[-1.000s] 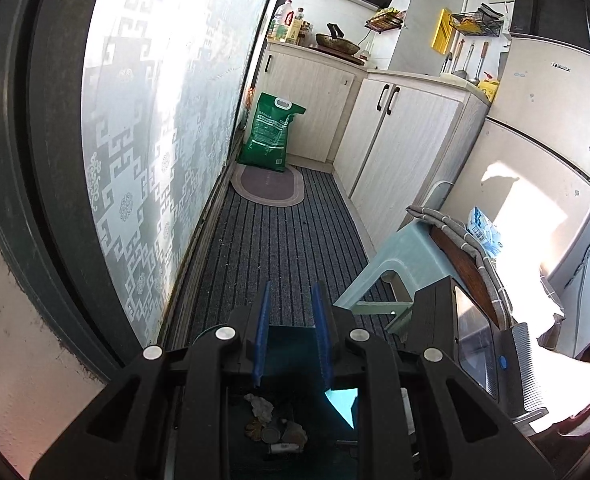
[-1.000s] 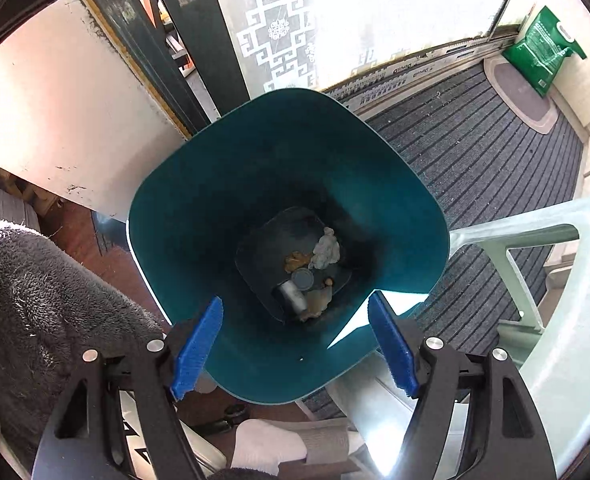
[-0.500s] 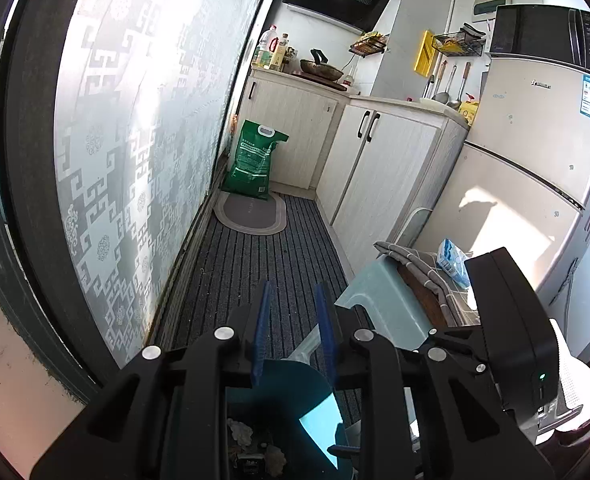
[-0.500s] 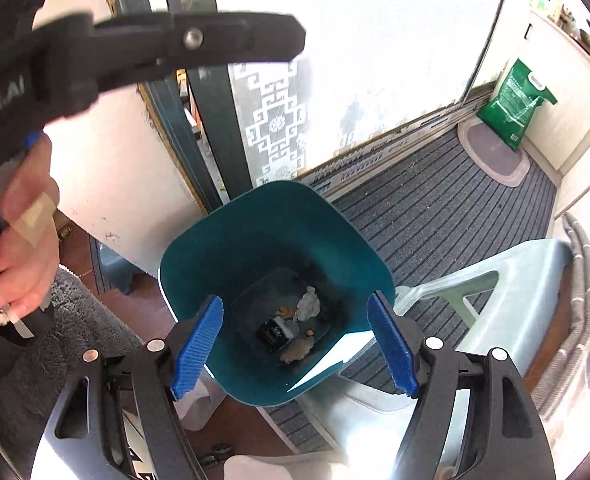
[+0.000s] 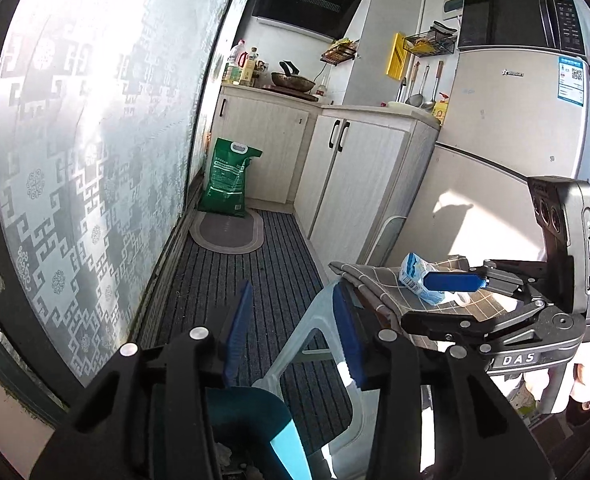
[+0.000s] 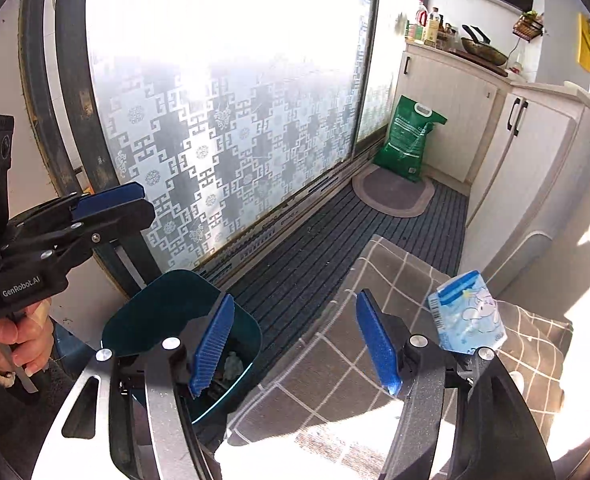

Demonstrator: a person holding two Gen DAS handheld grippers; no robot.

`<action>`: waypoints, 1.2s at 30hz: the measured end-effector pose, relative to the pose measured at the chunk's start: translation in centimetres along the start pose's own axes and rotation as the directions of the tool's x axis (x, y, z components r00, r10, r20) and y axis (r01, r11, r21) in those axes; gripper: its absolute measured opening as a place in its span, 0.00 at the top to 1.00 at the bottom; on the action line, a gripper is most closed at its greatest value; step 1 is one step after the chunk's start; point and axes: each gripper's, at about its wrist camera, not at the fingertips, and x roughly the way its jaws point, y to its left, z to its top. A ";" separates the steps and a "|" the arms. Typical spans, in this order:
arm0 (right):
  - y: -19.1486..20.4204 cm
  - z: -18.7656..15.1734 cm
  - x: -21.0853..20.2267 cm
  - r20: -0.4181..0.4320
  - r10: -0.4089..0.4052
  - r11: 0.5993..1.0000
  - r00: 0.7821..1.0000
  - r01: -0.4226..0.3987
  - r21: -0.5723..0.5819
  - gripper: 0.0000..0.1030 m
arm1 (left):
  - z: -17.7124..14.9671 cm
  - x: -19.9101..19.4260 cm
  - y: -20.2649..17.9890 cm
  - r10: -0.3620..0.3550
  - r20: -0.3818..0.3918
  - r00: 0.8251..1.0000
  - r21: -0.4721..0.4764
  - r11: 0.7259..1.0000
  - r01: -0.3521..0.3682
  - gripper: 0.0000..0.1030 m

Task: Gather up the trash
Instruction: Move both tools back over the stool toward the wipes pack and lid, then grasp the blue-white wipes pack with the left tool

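Note:
A teal trash bin stands on the floor by the frosted door, with several scraps in its bottom; its rim also shows low in the left wrist view. A light blue printed packet lies on a checked cloth over a pale stool, also in the left wrist view. My right gripper is open and empty above the cloth, left of the packet. My left gripper is open and empty above the bin's far side.
A striped dark mat runs to an oval rug and a green sack. Cabinets and a fridge line the right. The frosted sliding door stands along the left.
Both grippers have risen and tilted up from over the bin. The right gripper has swung right over the cloth. The left jaws have opened wider.

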 end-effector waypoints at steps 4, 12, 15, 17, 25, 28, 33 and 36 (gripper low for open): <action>-3.4 -1.6 -1.3 0.000 -0.047 0.998 0.999 0.047 0.040 0.38 | -0.2 2.1 -2.9 -0.040 -0.048 0.998 0.095 0.994 0.045 0.47; -10.0 -4.1 -3.0 -0.020 -0.121 0.984 0.992 0.123 0.129 0.34 | -0.7 5.9 -8.0 -0.126 -0.175 0.976 0.186 0.970 0.159 0.29; -12.4 -5.5 -3.3 -0.049 -0.121 0.976 0.991 0.128 0.178 0.33 | 0.3 6.8 -10.0 -0.147 -0.185 0.972 0.241 0.952 0.190 0.16; -13.7 -6.6 -3.3 -0.069 -0.120 0.971 0.990 0.132 0.198 0.33 | 1.0 7.8 -10.9 -0.154 -0.196 0.968 0.262 0.943 0.203 0.10; -16.3 -8.9 -2.9 -0.113 -0.098 0.963 0.989 0.123 0.240 0.31 | 2.1 14.1 -13.5 -0.122 -0.391 0.912 0.332 0.906 0.263 0.05; -16.8 -9.4 -2.9 -0.116 -0.077 0.962 0.990 0.104 0.254 0.31 | 1.7 16.2 -14.9 -0.104 -0.430 0.897 0.381 0.879 0.285 0.04; -17.1 -9.8 -2.9 -0.123 -0.043 0.963 0.991 0.074 0.260 0.31 | 1.4 19.0 -16.6 -0.092 -0.475 0.875 0.417 0.852 0.316 0.04; -17.1 -9.8 -2.8 -0.122 -0.026 0.964 0.992 0.057 0.258 0.31 | 1.5 20.1 -17.4 -0.080 -0.487 0.870 0.437 0.840 0.322 0.04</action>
